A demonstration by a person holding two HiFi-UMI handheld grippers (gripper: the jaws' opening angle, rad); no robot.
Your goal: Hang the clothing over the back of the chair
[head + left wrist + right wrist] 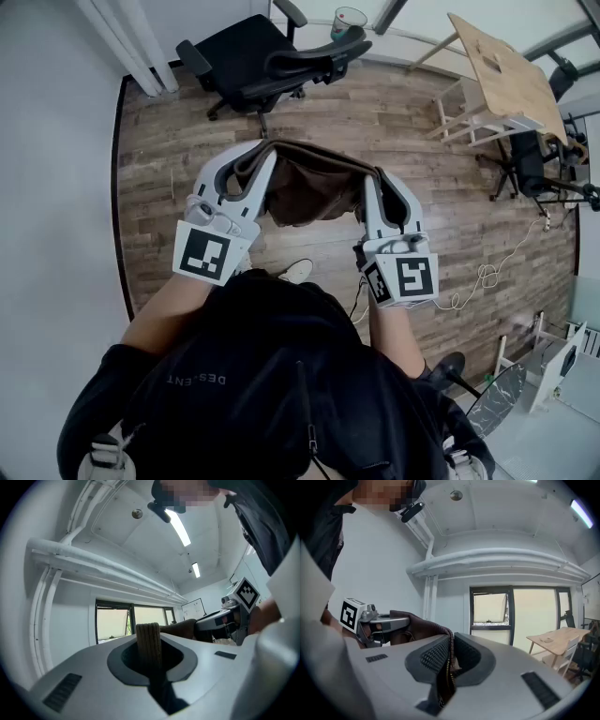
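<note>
A brown garment (309, 187) hangs stretched between my two grippers, held up over the wooden floor in the head view. My left gripper (255, 159) is shut on its left edge; in the left gripper view a ribbed brown cuff (148, 644) stands up out of the jaws of my left gripper (149, 660). My right gripper (373, 183) is shut on the right edge; in the right gripper view the fabric with a zipper (448, 667) is pinched between the pads of my right gripper (449, 660). A black office chair (258, 56) stands ahead, beyond the garment, apart from it.
A wooden table (506, 80) with a light chair (469, 108) stands at the right. Another dark chair (534, 169) is at the far right. A white cable (487, 272) lies on the floor. The white wall (56, 141) runs along the left.
</note>
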